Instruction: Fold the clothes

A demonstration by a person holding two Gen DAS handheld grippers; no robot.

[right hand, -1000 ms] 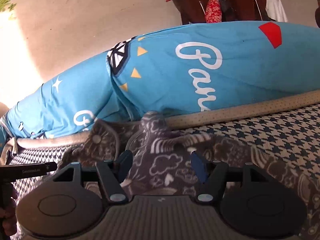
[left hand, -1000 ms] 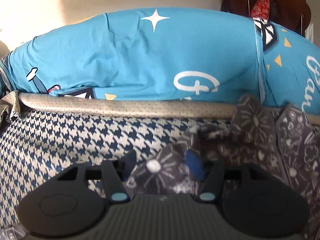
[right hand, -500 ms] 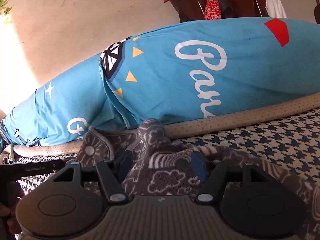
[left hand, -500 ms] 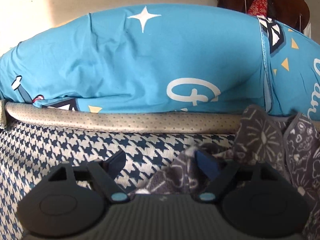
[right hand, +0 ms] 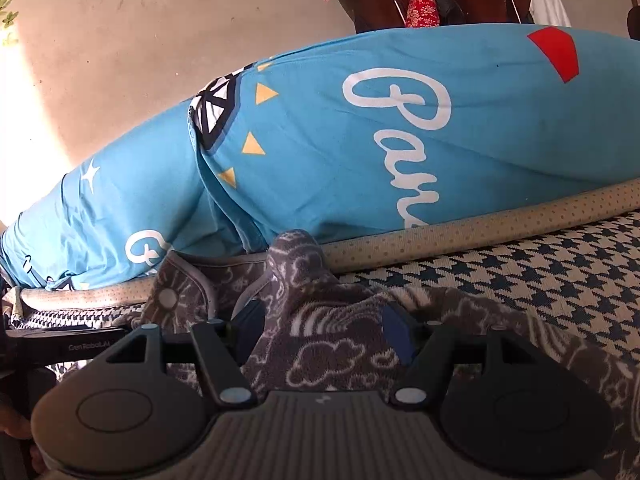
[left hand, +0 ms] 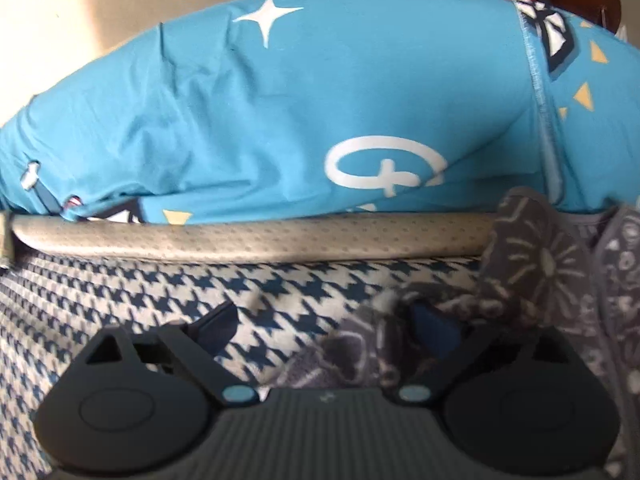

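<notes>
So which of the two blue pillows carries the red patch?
The right-hand blue pillow, the one with the large white script lettering. Its red patch sits near the top right. The other blue pillow, on the left, shows only a white star and a white looped letter.

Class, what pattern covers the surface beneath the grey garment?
Navy-and-cream houndstooth on the surface, clearest in the right wrist view.

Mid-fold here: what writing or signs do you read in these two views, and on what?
"Par", cut off below: white script on the blue pillow.
"GenRobot.AI", small but readable: the black bar at the left edge.
A looped white letter, unreadable: the blue pillow, left wrist view.
Nothing else.
</notes>
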